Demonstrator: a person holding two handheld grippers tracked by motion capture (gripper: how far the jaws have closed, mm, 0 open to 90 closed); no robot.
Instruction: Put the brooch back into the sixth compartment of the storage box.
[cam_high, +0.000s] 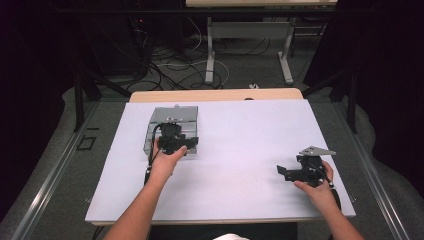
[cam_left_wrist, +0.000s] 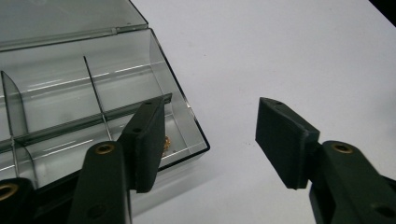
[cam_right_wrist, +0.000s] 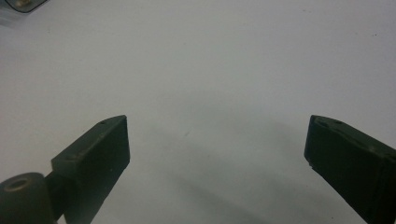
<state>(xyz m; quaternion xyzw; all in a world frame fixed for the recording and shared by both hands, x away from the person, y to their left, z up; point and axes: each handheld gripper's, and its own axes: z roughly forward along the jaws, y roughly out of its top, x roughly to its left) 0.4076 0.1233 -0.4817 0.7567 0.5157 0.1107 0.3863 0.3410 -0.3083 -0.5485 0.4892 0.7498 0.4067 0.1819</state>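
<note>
Clear plastic compartment box (cam_left_wrist: 93, 93), lid open, upper left; my left gripper (cam_left_wrist: 210, 140) angled over its corner, jaws spread, empty. Right gripper (cam_right_wrist: 215, 144) jaws wide over white table (cam_right_wrist: 210, 56).

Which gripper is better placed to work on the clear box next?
Left. The left gripper hangs right over the box, jaws open at its corner compartment. The right gripper sits far off on bare table, jaws open.
</note>
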